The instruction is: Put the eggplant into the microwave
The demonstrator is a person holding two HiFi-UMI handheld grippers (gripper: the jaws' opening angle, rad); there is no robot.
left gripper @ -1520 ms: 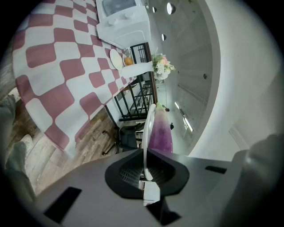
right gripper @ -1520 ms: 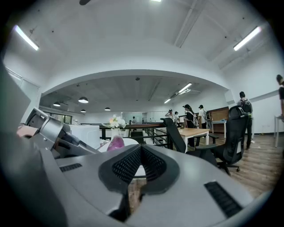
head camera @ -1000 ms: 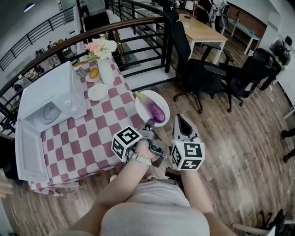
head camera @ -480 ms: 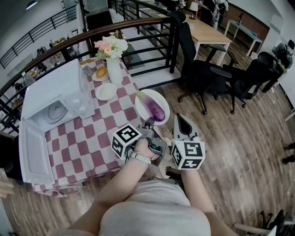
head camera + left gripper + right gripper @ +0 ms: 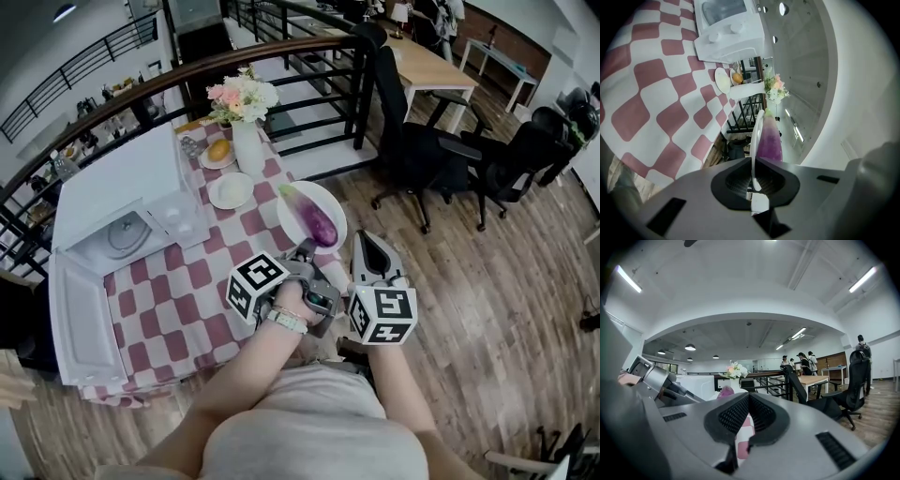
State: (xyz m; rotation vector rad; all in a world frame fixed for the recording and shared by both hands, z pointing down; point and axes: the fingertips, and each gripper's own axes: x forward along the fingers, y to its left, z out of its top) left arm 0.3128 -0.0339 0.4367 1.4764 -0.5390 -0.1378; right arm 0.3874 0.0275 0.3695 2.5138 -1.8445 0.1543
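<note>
Eggplant (image 5: 316,221) lies on a white plate (image 5: 335,204) at mid-frame in the head view, over the right edge of the checked table (image 5: 178,300), and the left gripper (image 5: 305,251) pinches the plate's near rim between its jaws. The right gripper (image 5: 369,238) sits just right of it, jaws pressed together on nothing. The microwave (image 5: 122,192) stands at the upper left on the table, its door (image 5: 80,323) swung open toward the lower left, well apart from the plate.

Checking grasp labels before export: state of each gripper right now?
Left gripper: closed on the rim of the plate carrying the eggplant.
Right gripper: closed, holding nothing.
</note>
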